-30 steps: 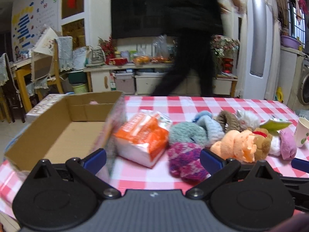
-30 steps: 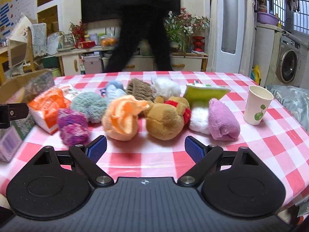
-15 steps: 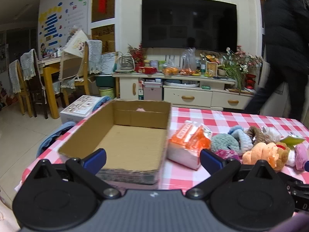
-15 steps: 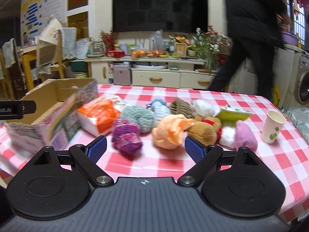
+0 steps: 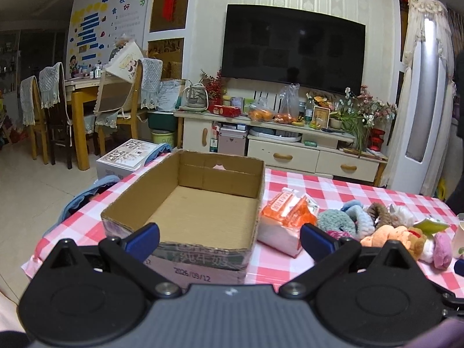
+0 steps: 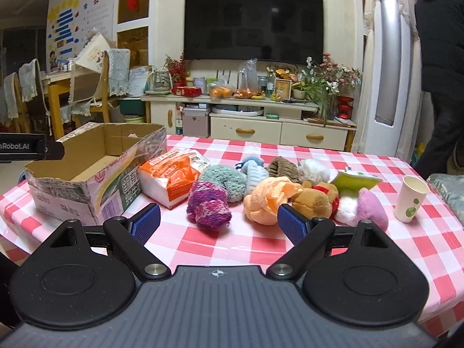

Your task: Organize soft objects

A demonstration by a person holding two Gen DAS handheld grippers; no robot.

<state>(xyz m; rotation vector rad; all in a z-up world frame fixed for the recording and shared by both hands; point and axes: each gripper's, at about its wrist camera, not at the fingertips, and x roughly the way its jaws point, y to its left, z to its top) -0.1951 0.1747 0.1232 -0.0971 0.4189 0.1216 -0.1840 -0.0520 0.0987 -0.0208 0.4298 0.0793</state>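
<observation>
Left gripper (image 5: 229,236): fingers spread, holding nothing, poised over the near edge of the cardboard box (image 5: 185,200). Right gripper (image 6: 218,221): fingers spread, empty, facing the soft toys. Box sits at the left of the checked desk (image 6: 255,240), open, nothing visible inside. Orange packet (image 6: 174,174) lies just right of it. Beyond, in a cluster: purple knit (image 6: 208,204), teal knit (image 6: 223,177), orange plush (image 6: 268,197), brown bear (image 6: 314,200), pink plush (image 6: 372,208). Paper cup (image 6: 411,198) stands upright, far right.

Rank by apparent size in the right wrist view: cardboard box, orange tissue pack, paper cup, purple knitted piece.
1. cardboard box
2. orange tissue pack
3. purple knitted piece, though it lies nearer the camera
4. paper cup
</observation>
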